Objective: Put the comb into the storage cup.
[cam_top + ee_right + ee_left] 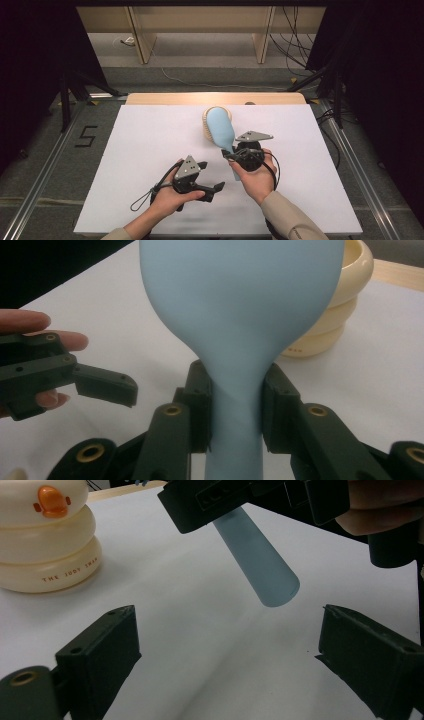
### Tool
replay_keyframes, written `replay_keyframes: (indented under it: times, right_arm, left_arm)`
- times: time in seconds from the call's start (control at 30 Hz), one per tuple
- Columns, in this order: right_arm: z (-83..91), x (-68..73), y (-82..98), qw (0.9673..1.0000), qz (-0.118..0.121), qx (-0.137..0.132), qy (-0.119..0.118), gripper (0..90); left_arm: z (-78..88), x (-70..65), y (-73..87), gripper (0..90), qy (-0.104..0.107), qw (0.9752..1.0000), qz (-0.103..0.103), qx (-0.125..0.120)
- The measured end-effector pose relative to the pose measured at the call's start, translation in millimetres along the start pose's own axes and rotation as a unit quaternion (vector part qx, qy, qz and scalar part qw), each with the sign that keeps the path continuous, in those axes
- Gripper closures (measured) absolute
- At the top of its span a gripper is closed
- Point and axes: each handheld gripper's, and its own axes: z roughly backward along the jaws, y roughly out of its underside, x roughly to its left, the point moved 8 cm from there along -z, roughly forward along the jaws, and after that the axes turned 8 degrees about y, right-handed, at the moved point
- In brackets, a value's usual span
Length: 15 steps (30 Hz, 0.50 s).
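A pale blue paddle-shaped scoop (220, 127) is held off the white table. My right gripper (234, 153) is shut on its narrow neck (235, 405), pads pressing both sides. Its broad head (240, 295) hangs over a cream ringed pot (206, 124). That cream pot (47, 555) has an orange duck bill and small lettering on its side. My left gripper (210, 176) stands open near the front, with nothing between its jaws. Seen past the left gripper (235, 655), the scoop's round handle end (270, 580) points down toward it, a short way off.
A white sheet (150, 150) covers the wooden table, with dark floor and metal rails on both sides. Wooden shelving legs and loose cables lie beyond the far edge. A hand (45, 325) holding the left gripper comes in at the left of the right gripper view.
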Motion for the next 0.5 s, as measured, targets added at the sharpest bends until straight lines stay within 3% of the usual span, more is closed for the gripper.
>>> replay_keyframes:
  times: [0.5]
  right_arm:
    - [-0.5,9.3,0.2,0.9999,-0.001,-0.002,-0.010,70.2]
  left_arm:
    - [-12.1,-7.9,-1.5,9.2,0.012,0.9999,-0.006,0.006]
